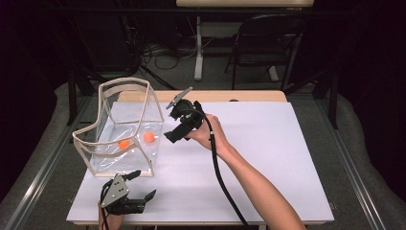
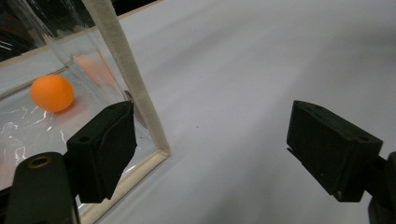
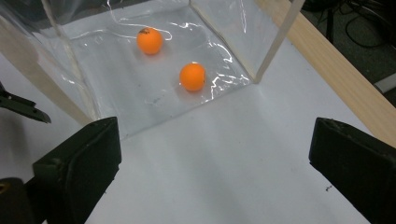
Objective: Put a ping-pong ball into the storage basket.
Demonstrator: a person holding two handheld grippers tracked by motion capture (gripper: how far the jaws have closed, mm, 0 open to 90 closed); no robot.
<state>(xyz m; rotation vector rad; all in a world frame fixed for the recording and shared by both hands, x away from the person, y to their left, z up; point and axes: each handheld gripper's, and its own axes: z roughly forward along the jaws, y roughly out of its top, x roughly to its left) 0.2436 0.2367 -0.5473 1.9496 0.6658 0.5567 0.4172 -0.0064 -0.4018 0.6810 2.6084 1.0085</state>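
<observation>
right gripper (image 1: 168, 135): held in the person's hand just beside the open side of the clear box, jaws spread wide with nothing between them; in its own view they frame bare white table in front of the box.
left gripper (image 1: 143, 184): low at the near edge of the table, jaws wide and empty; in its own view one jaw sits right beside the near corner post of the box, and I cannot tell whether it touches.
near ball (image 3: 193, 77): orange, on the clear floor of the box, close to the open edge, apart from the walls.
far ball (image 3: 149, 41): orange, deeper in, with a small dark mark on top.
clear box (image 1: 125, 86): thin see-through film on a pale frame, standing at the left of the white table (image 1: 268, 158).
handling, as I judge it: the balls look light, hard, smooth and round, so they will roll or squirt away from a skewed pinch; take one across its middle, gently. The film looks flimsy, and the box light enough to slide if nudged.
</observation>
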